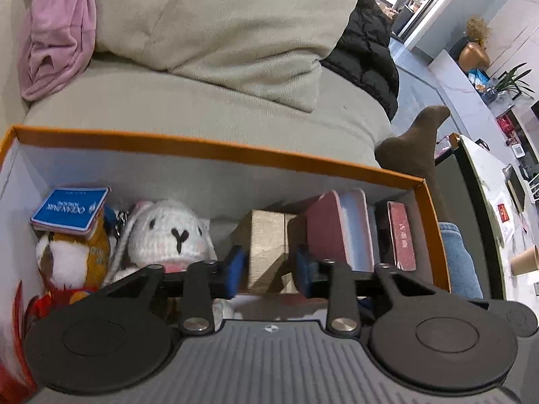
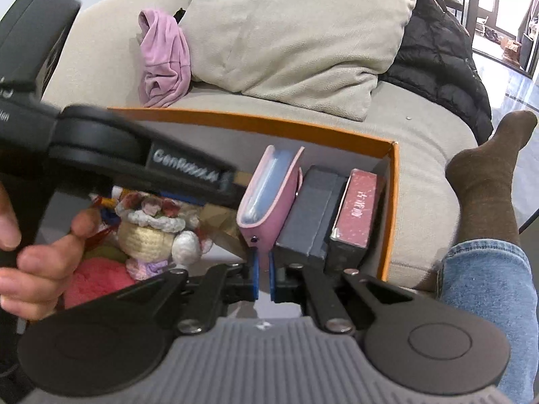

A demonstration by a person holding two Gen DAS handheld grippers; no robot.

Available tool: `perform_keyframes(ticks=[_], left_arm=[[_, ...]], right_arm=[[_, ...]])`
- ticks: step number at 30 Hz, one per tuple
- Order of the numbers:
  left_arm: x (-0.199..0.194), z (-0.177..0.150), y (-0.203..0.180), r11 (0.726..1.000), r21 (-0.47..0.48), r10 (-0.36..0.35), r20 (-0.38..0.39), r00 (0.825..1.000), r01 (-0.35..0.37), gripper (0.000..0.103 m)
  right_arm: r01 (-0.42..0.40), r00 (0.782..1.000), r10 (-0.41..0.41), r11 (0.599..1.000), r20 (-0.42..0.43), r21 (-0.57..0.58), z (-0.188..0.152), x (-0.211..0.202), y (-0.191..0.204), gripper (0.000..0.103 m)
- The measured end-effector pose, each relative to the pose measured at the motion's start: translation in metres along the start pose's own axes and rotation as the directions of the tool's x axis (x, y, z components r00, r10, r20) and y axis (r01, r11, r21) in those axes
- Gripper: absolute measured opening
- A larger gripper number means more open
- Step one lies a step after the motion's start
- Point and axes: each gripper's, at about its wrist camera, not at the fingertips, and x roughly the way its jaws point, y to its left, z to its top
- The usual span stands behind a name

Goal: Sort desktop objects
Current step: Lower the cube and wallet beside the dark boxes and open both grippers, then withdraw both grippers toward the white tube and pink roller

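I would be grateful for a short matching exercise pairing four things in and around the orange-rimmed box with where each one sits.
Things:
1. white knitted rabbit toy
2. blue booklet
3. dark red box with gold characters
4. pink crumpled cloth

Places:
A. on the beige sofa behind the orange-rimmed cardboard box
B. on top of the brown and white plush toy
C. upright at the box's right end
D. in the box's left half

Pairs: 1-D, 2-B, 3-C, 4-A

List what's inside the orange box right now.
Orange box: blue booklet atop a brown-and-white plush, white knitted bunny, beige block, pink case, dark box, red box. The tools cover the box floor.
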Motion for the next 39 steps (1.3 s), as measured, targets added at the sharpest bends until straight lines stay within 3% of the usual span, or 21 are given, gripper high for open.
perform_keyframes(ticks=[4, 12, 17, 21, 24, 29, 33, 37, 39], left_arm=[[0.002, 0.002, 0.001, 1.000, -0.026, -0.004, 0.017, 1.000, 0.005, 0.034], [-0.018, -0.004, -0.004, 1.000, 0.011, 0.018, 0.047, 0.999, -0.018, 0.034], [-0.077, -0.027, -0.015, 0.996, 0.071, 0.050, 0.145, 0.988, -0.060, 0.034], [-0.136, -0.066, -0.015, 0.987, 0.112, 0.086, 0.220, 0.972, -0.113, 0.034], [-0.172, -0.103, -0.002, 0.983, 0.091, 0.130, 0.260, 0.957, -0.158, 0.034], [-0.185, -0.168, 0.034, 0.966, -0.090, 0.256, 0.227, 0.940, -0.241, 0.034], [-0.167, -0.207, 0.053, 0.948, -0.199, 0.280, 0.147, 0.949, -0.249, 0.034], [-0.142, -0.235, 0.051, 0.916, -0.167, 0.383, 0.084, 0.920, -0.366, 0.038], [-0.129, -0.242, 0.058, 0.905, -0.237, 0.373, 0.041, 0.927, -0.354, 0.043]], right_arm=[[-0.004, 1.000, 0.004, 1.000, 0.004, 0.008, 0.001, 0.003, 0.000, 0.005], [0.001, 1.000, -0.001, 1.000, 0.008, -0.030, -0.001, -0.009, 0.009, 0.007], [-0.023, 0.998, 0.025, 0.999, 0.064, -0.035, -0.010, -0.042, 0.021, 0.010], [-0.091, 0.985, 0.093, 0.996, 0.148, -0.021, -0.032, -0.082, 0.028, 0.018], [-0.106, 0.975, 0.108, 0.994, 0.192, -0.020, -0.056, -0.107, 0.035, 0.019], [-0.129, 0.971, 0.127, 0.992, 0.204, -0.008, -0.102, -0.136, 0.047, 0.020], [-0.162, 0.976, 0.158, 0.987, 0.151, 0.016, -0.126, -0.135, 0.050, 0.026], [-0.121, 0.989, 0.114, 0.989, 0.092, 0.080, -0.138, -0.123, 0.045, 0.028], [-0.112, 0.991, 0.103, 0.988, 0.086, 0.110, -0.140, -0.123, 0.041, 0.028]])
